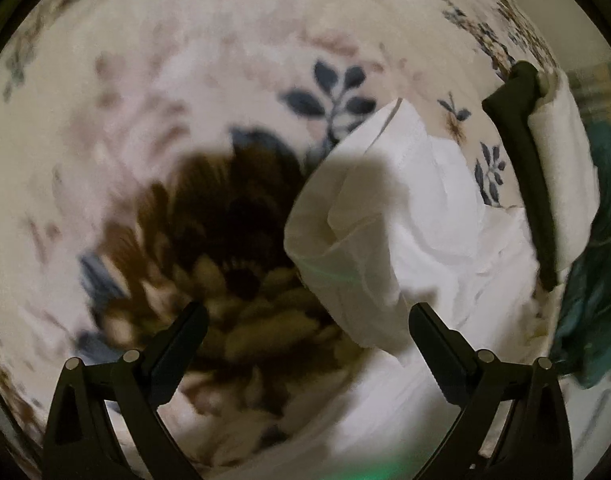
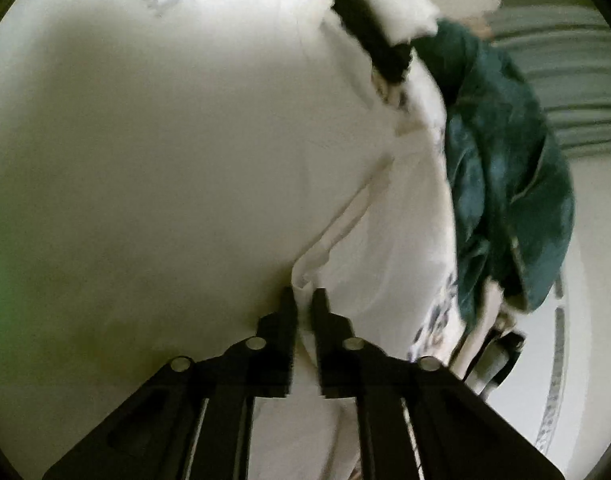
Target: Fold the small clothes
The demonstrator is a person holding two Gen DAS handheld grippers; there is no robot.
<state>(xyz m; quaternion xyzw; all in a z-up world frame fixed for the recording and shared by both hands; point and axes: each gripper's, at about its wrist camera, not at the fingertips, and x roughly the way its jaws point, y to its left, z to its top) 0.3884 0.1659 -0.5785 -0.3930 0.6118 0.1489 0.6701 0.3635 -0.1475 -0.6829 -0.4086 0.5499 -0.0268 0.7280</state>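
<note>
A: Pinching a hem of the white garment (image 2: 209, 168), my right gripper (image 2: 304, 300) has its jaws pressed together on it at lower centre.
B: How does it handle?
A: Soft, light, floppy, I judge; take a corner. My left gripper (image 1: 307, 320) is spread, empty.
B: Differences?
A: Only the left view shows the floral bedspread (image 1: 165, 92); the green cloth (image 2: 505, 168) sits right.

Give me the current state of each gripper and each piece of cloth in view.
Left gripper: open, holding nothing, above the floral bedspread.
Right gripper: shut on the white garment.
White garment: crumpled, partly lifted, one edge pinched.
Dark teal cloth: bunched, untouched, beside the white garment.
</note>
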